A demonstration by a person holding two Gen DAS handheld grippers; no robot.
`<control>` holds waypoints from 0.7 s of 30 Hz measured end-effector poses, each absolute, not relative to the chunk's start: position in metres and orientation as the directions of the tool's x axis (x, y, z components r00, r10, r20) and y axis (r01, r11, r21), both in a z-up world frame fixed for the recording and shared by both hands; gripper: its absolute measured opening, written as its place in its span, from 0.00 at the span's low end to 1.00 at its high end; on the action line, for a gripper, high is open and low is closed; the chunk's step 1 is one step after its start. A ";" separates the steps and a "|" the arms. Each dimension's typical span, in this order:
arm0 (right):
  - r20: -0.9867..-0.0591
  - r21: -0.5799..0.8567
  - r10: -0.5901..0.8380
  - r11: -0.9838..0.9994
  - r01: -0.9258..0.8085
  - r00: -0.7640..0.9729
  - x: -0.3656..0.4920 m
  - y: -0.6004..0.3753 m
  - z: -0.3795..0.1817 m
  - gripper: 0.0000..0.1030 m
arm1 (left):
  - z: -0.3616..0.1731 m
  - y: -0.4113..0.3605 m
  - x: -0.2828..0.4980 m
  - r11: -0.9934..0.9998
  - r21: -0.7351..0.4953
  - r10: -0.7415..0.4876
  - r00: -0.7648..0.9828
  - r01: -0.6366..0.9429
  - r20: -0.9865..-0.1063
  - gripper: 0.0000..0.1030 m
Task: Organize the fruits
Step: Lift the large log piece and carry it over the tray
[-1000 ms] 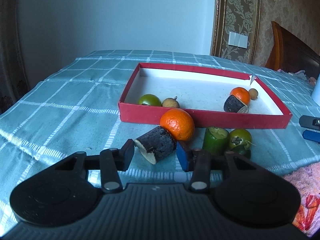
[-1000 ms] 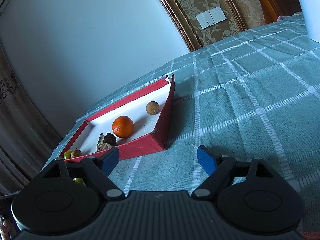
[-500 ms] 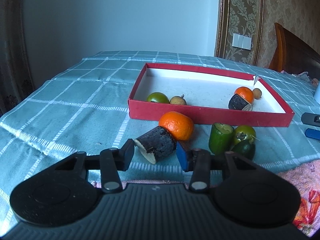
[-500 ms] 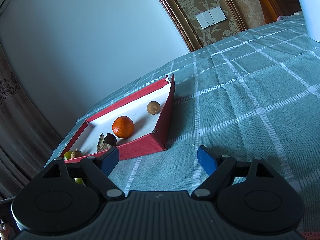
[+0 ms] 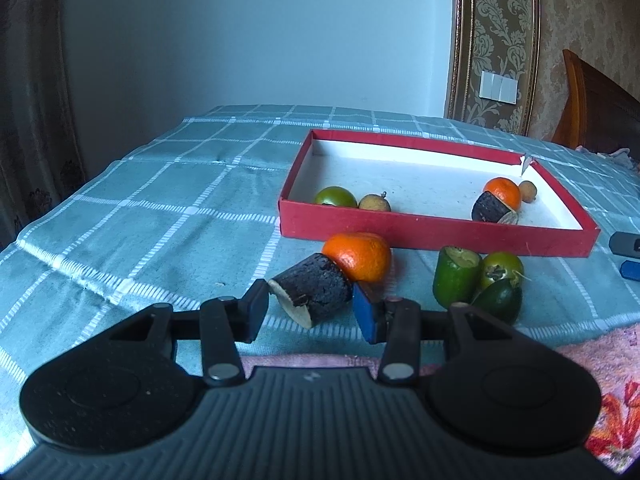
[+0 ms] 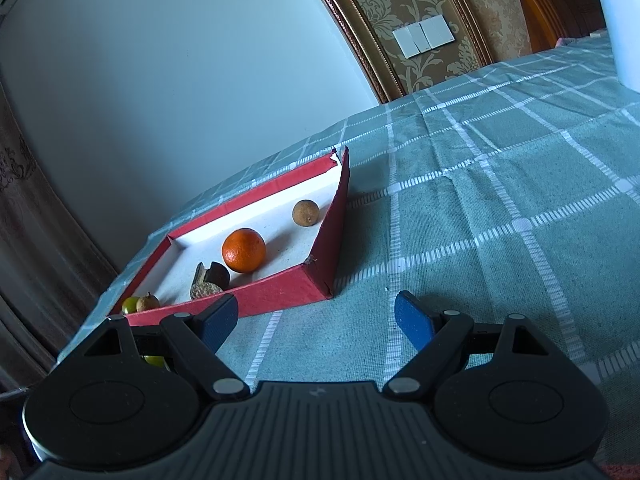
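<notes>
My left gripper [image 5: 310,300] is shut on a dark, bark-like cane piece [image 5: 316,292], which lies crosswise between the pads. An orange [image 5: 358,256] touches its far end. To the right, on the cloth, stand a green cane piece [image 5: 456,276] and two green fruits [image 5: 500,270]. Behind them is the red tray [image 5: 400,232], holding a green fruit [image 5: 335,197], a longan [image 5: 374,203], another orange [image 5: 502,192] and another dark piece [image 5: 490,208]. My right gripper [image 6: 316,312] stands open over bare cloth by the tray's [image 6: 280,292] near corner, with nothing between its fingers.
A teal checked cloth [image 5: 160,208] covers the table. A pink flowered towel [image 5: 600,360] lies along the front edge. A white object [image 6: 612,20] stands at the far right, and a wooden headboard [image 5: 592,108] is behind the table. The wall is close beyond the tray.
In the left wrist view the tray and green fruits have slid rightwards, while the dark piece stayed between the pads. The right wrist view is unchanged.
</notes>
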State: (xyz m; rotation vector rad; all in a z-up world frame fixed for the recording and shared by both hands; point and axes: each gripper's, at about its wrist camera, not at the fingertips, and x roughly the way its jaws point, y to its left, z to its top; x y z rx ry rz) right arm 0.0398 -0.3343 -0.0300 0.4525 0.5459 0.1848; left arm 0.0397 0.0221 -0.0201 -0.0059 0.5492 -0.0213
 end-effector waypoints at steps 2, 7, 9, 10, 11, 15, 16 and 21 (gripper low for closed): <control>-0.470 0.438 0.277 0.897 -0.051 0.838 0.040 -0.331 -0.029 0.84 | -0.021 0.025 0.038 1.000 -0.018 -0.027 0.854 0.020 -0.520 0.41; -0.512 0.344 0.227 0.938 -0.044 0.828 0.042 -0.317 -0.026 0.84 | -0.020 0.027 0.035 0.999 -0.025 -0.039 0.855 0.030 -0.517 0.41; -0.538 0.280 0.192 0.959 -0.041 0.821 0.044 -0.308 -0.024 0.84 | -0.020 0.027 0.032 0.999 -0.020 -0.041 0.857 0.035 -0.513 0.41; -0.552 0.241 0.170 0.970 -0.039 0.816 0.045 -0.303 -0.024 0.84 | -0.020 0.027 0.031 0.999 -0.020 -0.042 0.859 0.038 -0.511 0.41; -0.567 0.199 0.146 0.979 -0.038 0.811 0.046 -0.297 -0.024 0.84 | -0.019 0.028 0.030 0.999 -0.020 -0.045 0.859 0.040 -0.509 0.41; -0.608 0.060 0.055 0.998 -0.023 0.792 0.049 -0.278 -0.024 0.84 | -0.017 0.032 0.028 0.999 -0.026 -0.050 0.861 0.043 -0.507 0.41; -0.614 0.035 0.036 0.999 -0.019 0.789 0.050 -0.275 -0.025 0.84 | -0.017 0.033 0.028 0.999 -0.027 -0.049 0.860 0.042 -0.508 0.41; -0.638 -0.004 -0.029 0.999 0.035 0.769 0.055 -0.273 -0.026 0.99 | -0.012 0.038 0.029 0.999 -0.025 -0.045 0.862 0.038 -0.504 0.41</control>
